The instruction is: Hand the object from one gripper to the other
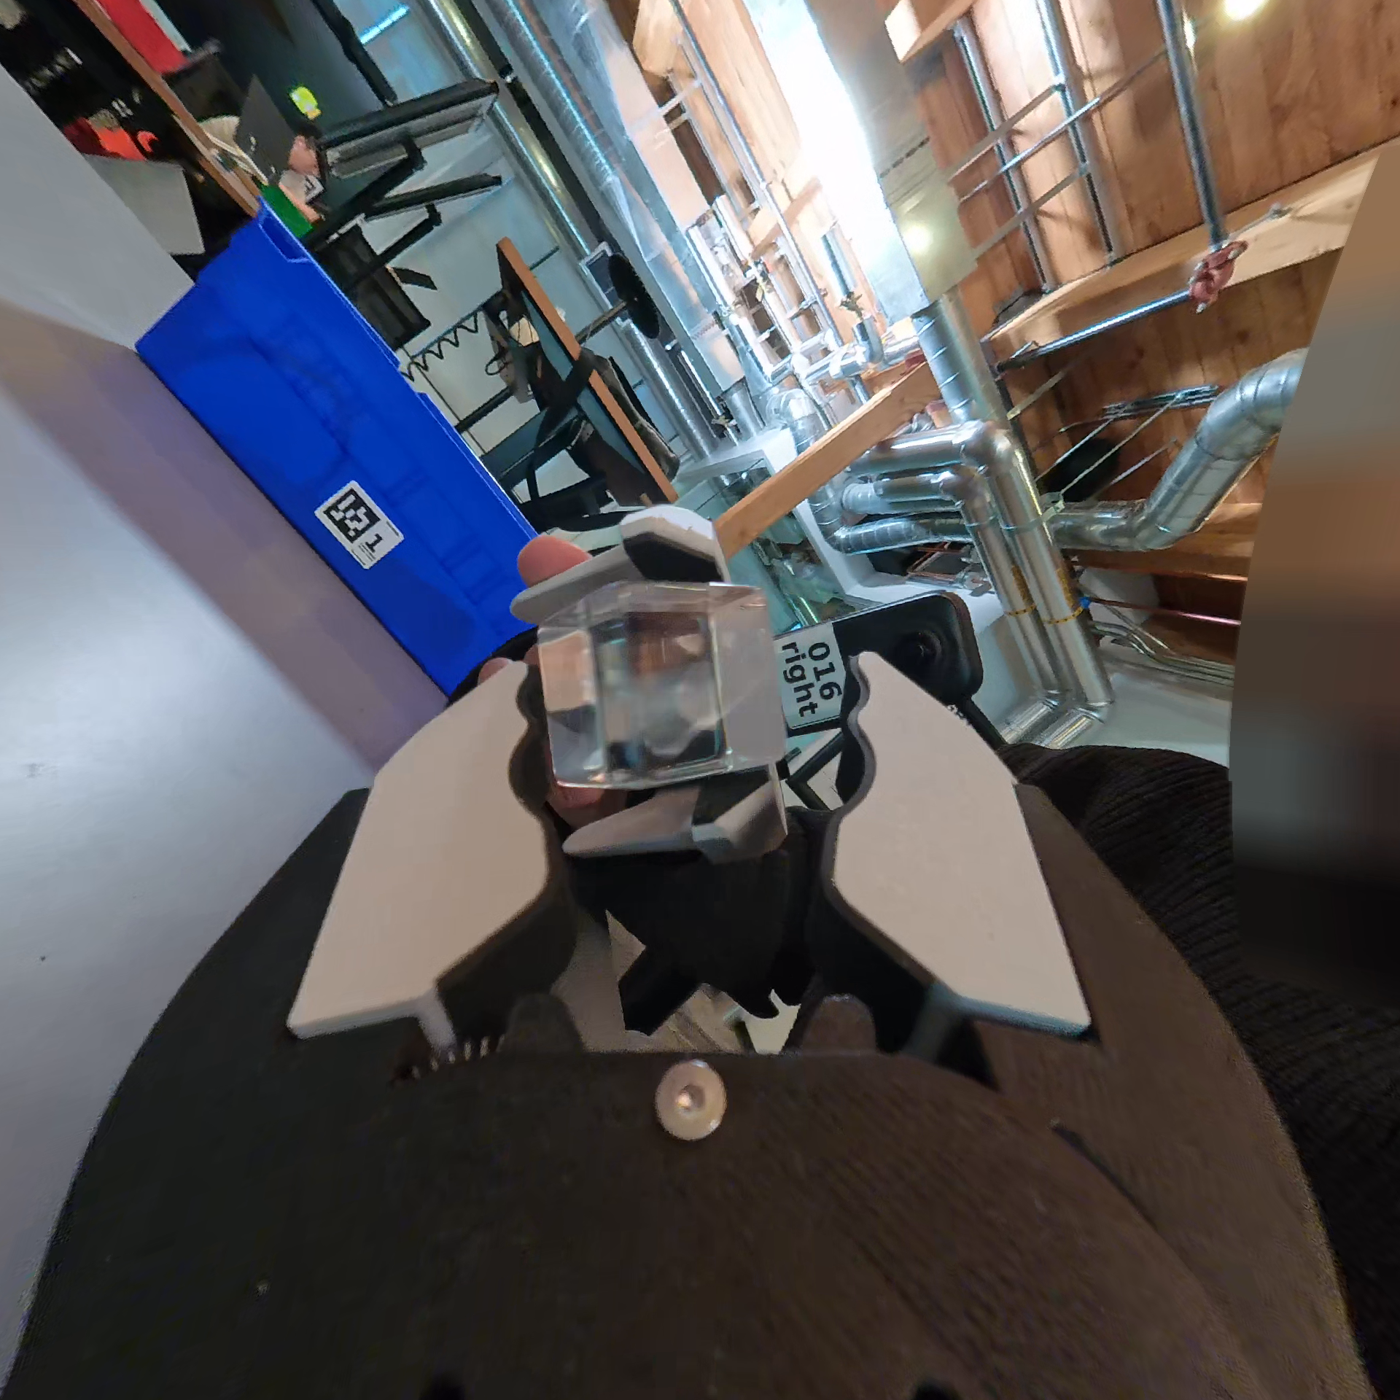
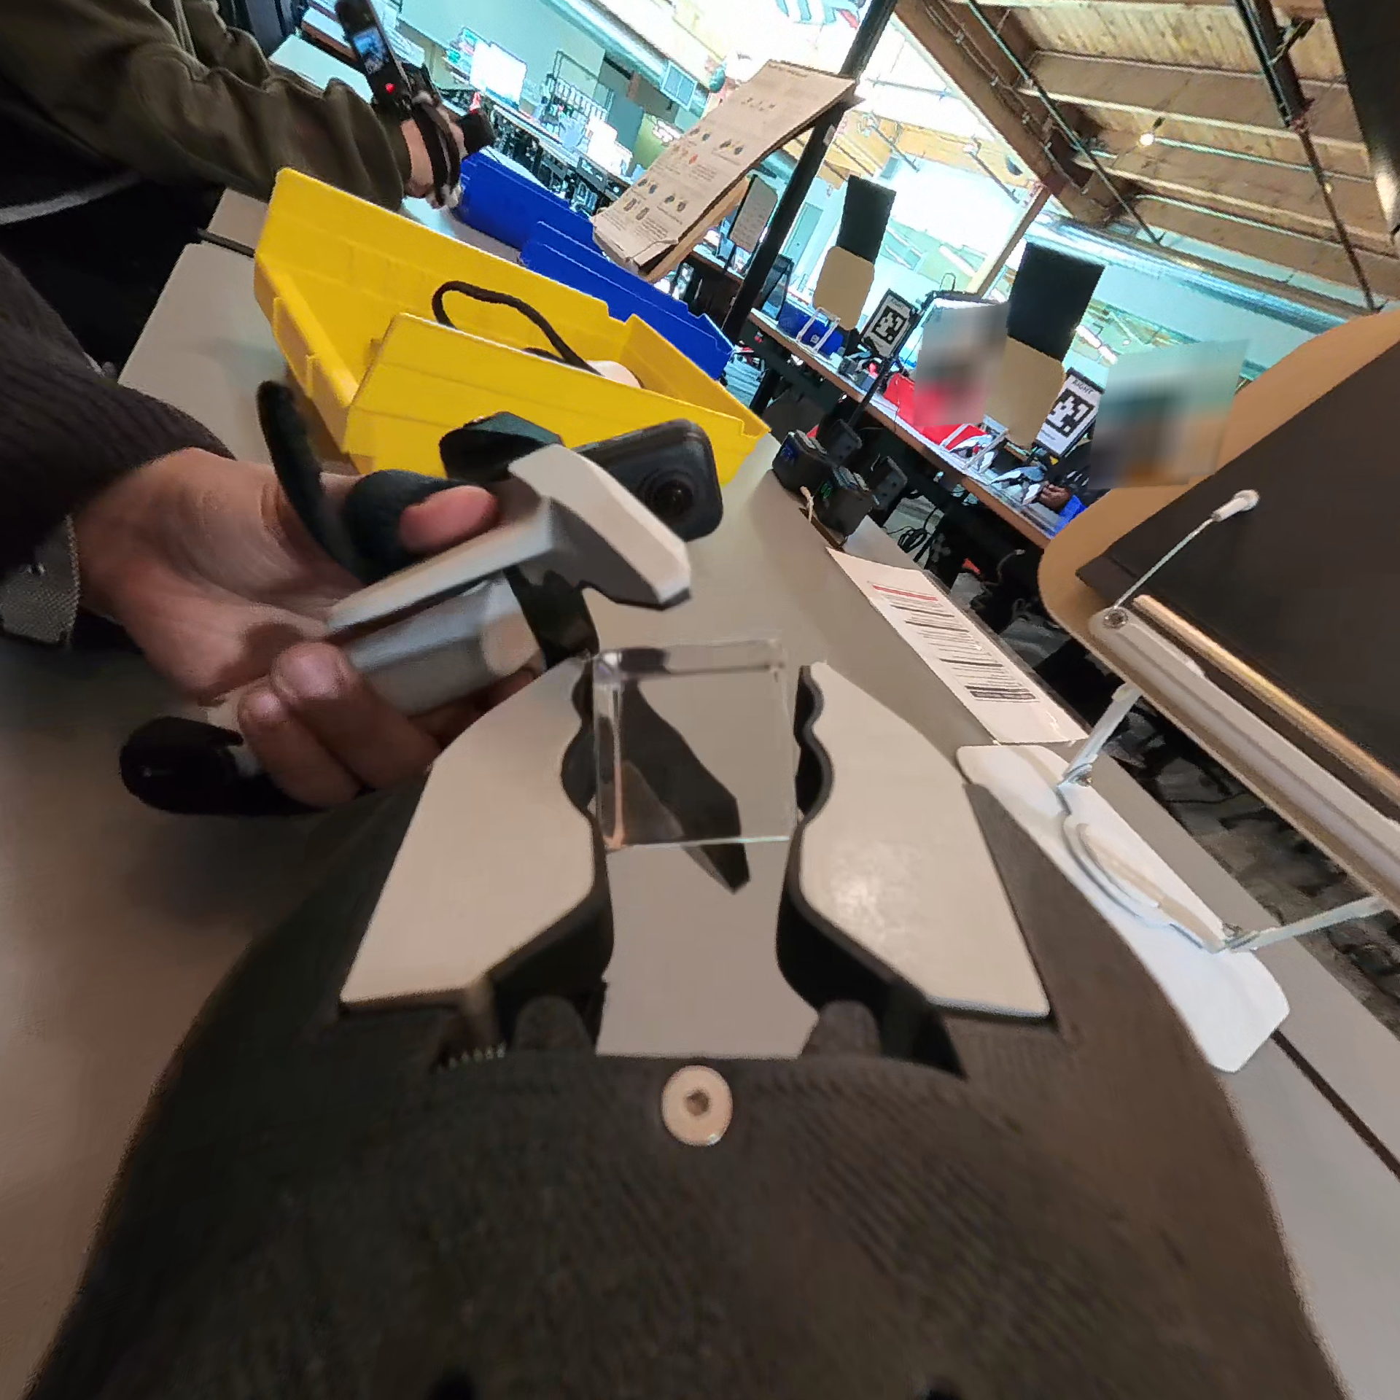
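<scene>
The object is a clear cube [image 2: 704, 757]. My right gripper [image 2: 697, 697] is shut on it, one finger pressed on each side, above the white table. In the left wrist view the cube [image 1: 651, 704] sits held between the right gripper's [image 1: 682, 685] upper and lower fingers. My left gripper [image 1: 693, 674] is open wide, with its two fingertips on either side of the cube. Its left tip is close to the cube; its right tip stands clearly apart. In the right wrist view the left gripper [image 2: 591, 614], held in a bare hand, is open at the cube's far left corner.
Two yellow bins [image 2: 454, 379] stand behind the left gripper, with blue bins [image 2: 606, 280] beyond. A blue bin [image 1: 326, 454] stands on the table [image 1: 151, 757]. A paper sheet [image 2: 954, 651] and a white wire stand [image 2: 1121, 894] lie to the right. Another person's arm [image 2: 227, 98] reaches in at the upper left. My hands' fingertips stand some 5 cm from each other.
</scene>
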`<state>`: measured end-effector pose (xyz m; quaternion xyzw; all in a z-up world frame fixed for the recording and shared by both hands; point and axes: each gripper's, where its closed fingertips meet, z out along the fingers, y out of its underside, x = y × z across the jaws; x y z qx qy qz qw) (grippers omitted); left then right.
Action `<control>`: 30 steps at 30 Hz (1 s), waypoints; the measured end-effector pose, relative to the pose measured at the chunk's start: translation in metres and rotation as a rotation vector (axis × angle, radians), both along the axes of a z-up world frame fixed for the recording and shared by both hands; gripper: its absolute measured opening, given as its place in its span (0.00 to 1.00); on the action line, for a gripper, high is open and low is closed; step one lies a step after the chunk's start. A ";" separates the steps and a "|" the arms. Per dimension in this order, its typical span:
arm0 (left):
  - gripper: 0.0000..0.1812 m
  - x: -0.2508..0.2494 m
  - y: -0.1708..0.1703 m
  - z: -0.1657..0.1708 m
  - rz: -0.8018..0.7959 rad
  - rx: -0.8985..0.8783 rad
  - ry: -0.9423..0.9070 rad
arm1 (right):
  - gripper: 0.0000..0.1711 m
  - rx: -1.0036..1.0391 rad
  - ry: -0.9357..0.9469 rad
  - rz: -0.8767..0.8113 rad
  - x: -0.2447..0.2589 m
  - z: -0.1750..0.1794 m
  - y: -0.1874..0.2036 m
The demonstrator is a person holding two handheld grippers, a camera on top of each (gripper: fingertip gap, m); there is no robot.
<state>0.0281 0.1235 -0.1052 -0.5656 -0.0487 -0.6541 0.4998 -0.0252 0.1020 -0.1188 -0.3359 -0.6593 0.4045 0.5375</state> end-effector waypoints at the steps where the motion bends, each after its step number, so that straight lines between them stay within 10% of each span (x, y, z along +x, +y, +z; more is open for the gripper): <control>1: 0.43 -0.001 0.000 0.001 0.006 0.002 -0.002 | 0.29 -0.016 -0.009 0.001 0.000 -0.001 0.001; 30: 0.42 -0.011 0.003 0.002 0.035 -0.008 -0.063 | 0.29 -0.481 -0.027 0.096 0.008 0.010 0.011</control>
